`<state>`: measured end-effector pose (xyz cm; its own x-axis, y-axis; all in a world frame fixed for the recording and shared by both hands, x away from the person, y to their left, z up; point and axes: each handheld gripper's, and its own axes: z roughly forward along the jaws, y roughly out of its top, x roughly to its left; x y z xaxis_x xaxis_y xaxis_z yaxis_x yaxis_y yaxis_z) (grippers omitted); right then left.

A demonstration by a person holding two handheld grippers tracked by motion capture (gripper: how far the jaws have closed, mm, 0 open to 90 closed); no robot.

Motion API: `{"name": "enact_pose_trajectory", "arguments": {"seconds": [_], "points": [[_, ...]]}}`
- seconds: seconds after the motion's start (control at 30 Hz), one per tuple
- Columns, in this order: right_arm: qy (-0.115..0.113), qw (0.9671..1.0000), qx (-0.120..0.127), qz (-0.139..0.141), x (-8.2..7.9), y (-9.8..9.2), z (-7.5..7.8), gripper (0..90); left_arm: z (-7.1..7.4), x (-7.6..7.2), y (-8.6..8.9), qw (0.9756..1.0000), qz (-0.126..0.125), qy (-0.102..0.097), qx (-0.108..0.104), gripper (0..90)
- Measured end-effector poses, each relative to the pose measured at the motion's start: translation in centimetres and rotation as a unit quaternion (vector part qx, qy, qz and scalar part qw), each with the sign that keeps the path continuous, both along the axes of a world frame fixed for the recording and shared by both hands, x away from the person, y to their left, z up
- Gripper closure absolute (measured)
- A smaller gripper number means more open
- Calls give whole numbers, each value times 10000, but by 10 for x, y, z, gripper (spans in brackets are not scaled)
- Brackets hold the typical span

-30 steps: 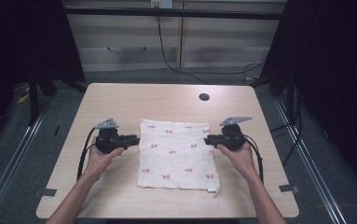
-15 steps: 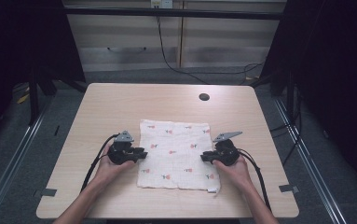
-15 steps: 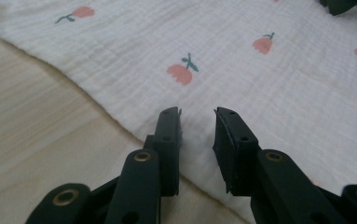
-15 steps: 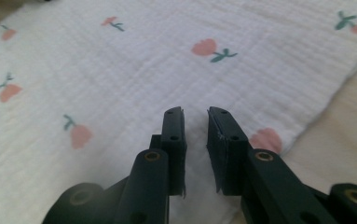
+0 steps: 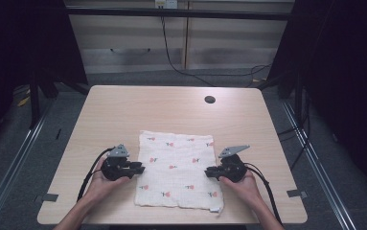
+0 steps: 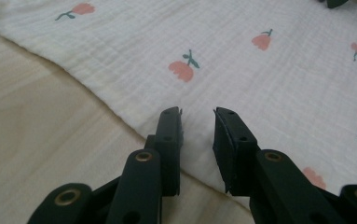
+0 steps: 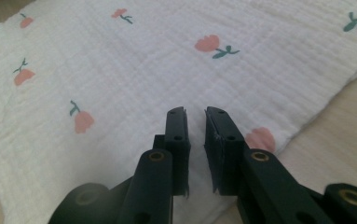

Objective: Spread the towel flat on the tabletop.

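A white cloth (image 5: 176, 167) printed with small red flowers lies flat on the wooden table (image 5: 171, 110). My left gripper (image 5: 140, 168) rests low at the cloth's left edge, pointing inward. In the left gripper view its jaws (image 6: 198, 112) stand a narrow gap apart over the cloth (image 6: 260, 70), with nothing between them. My right gripper (image 5: 209, 171) sits at the cloth's right edge, facing the left one. Its jaws (image 7: 195, 111) have just been closing and keep a slim gap above the cloth (image 7: 143, 60), gripping nothing.
A dark round hole (image 5: 210, 99) sits in the table's far right part. Grey tape marks (image 5: 50, 197) lie near both front corners. Black cables trail from each gripper toward the front edge. Dark frames and floor rails flank the table.
Both hands have slid toward the table's near side along the cloth's side edges and sunk lower. The right gripper's jaws have narrowed.
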<state>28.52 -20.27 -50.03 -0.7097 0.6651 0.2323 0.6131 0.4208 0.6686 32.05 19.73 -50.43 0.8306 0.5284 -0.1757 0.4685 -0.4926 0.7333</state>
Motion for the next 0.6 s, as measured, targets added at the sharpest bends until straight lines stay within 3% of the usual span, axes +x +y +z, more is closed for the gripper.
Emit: {"name": "enact_pose_trajectory", "arguments": {"seconds": [0.27,0.33,0.4,0.6], "points": [[-10,9999,-55,89,-11,5,1,784,2,-11,3,9997,-162,200,-54,708],[13,10000,-2,83,-11,5,1,733,3,-11,4,9995,-209,222,-39,671],[-154,9998,99,-14,-9,4,4,718,3,-10,5,9996,-234,128,-99,619],[-409,9983,316,-275,11,-3,20,658,9,-4,13,9995,87,9,-307,580]]}}
